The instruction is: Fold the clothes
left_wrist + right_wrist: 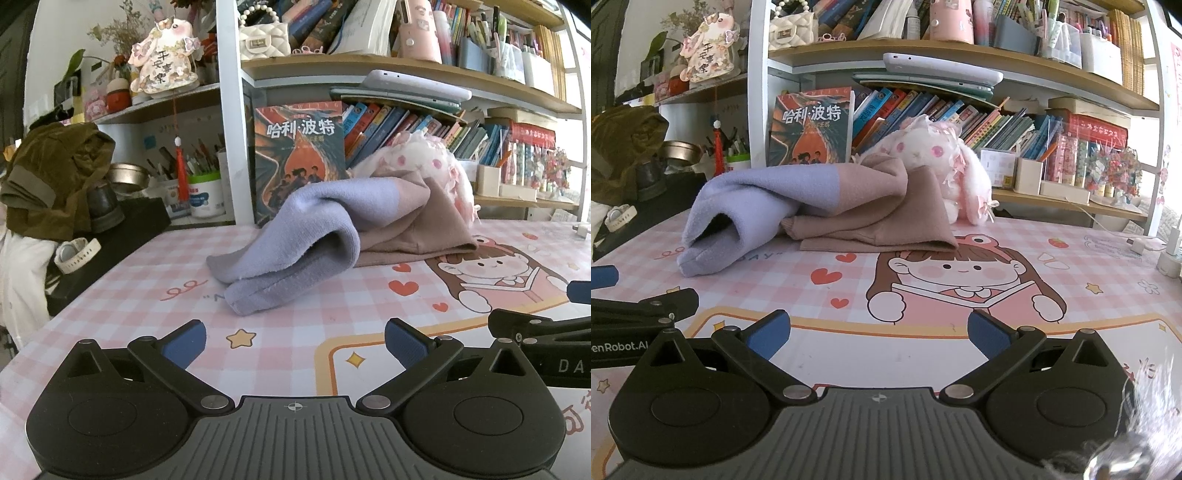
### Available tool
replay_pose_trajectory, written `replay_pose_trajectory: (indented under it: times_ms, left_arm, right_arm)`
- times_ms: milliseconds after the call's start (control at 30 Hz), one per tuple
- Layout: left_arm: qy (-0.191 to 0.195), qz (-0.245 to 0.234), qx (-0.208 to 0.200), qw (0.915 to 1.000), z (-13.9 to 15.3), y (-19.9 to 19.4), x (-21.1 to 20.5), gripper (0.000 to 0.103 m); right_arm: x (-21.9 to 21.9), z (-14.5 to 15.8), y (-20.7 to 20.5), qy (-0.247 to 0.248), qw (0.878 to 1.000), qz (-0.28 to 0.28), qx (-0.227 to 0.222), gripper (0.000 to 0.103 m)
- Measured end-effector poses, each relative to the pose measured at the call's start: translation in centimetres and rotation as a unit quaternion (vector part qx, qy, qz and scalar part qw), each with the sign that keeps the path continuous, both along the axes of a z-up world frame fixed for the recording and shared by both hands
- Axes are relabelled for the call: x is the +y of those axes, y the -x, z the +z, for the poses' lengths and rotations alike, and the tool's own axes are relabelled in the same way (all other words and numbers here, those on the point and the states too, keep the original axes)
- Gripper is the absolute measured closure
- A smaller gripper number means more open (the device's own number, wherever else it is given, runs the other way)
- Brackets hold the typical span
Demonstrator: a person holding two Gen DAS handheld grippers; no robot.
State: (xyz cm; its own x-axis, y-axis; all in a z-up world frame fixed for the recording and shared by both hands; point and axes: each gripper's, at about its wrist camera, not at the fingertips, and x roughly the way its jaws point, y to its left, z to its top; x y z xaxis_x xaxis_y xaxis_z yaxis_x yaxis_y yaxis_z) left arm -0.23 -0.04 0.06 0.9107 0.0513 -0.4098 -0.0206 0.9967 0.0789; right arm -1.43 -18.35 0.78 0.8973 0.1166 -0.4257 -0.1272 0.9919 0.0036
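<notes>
A lavender and dusty-pink garment [332, 229] [798, 199] lies crumpled at the back of the desk, its lavender part drooping toward the front left. My left gripper [295, 341] is open, low over the pink checked desk mat [129, 295], a short way in front of the lavender end and holding nothing. My right gripper [879, 332] is open too, hovering over the cartoon girl print on the mat [1108, 266], well short of the garment. Each gripper shows at the edge of the other's view: the right gripper [546, 328] and the left gripper [642, 306].
A white and pink plush toy [945, 166] leans behind the garment. A standing book [299, 158] and shelves of books line the back. An olive cloth heap [51, 177] and a white watch [77, 254] sit at the left; a charger and cable [1137, 245] at the right.
</notes>
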Motion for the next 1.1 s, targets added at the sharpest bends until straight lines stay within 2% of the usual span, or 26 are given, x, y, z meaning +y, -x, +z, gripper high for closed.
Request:
replay_pose_trajectory:
  times_ms: [867,1100]
  left_arm:
    - [0.002,0.008,-0.019,0.9998,0.23,0.48,0.18,0.000]
    - [-0.002,-0.003,-0.027,0.9996,0.32,0.73,-0.01,0.000]
  right_arm:
    - [-0.18,0.11,0.29,-0.001,1.000,-0.001,-0.011,0.000]
    - [-0.09,0.21,0.49,-0.001,1.000,0.002,-0.017,0.000]
